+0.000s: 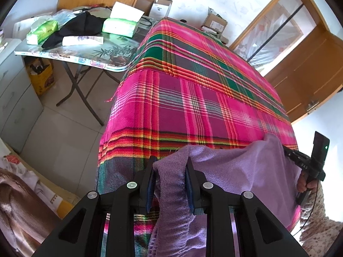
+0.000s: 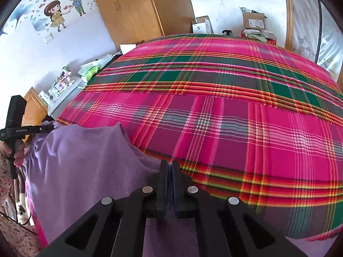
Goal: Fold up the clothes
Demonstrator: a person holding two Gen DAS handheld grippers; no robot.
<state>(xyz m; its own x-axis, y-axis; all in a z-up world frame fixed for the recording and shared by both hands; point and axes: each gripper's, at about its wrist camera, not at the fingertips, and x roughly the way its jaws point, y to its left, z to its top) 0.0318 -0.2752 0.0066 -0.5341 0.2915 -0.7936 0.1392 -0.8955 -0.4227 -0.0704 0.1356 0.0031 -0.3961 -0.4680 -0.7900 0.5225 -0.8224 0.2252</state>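
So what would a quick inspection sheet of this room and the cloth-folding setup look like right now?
Surface: bed under a pink, green and red plaid blanket, mostly bare.
Job's things: purple garment draped over the near edge, held between the two grippers.
Clutter: folding table beside the bed with tissue packs and a black cloth; cardboard boxes beyond the far end.
Grippers: left gripper shut on a bunched edge of the garment; right gripper shut, with purple fabric between the pads.
Cables: thin cord by the sleeve, low left in the right wrist view.
Surroundings: wooden wardrobe, cartoon wall stickers, tiled floor.
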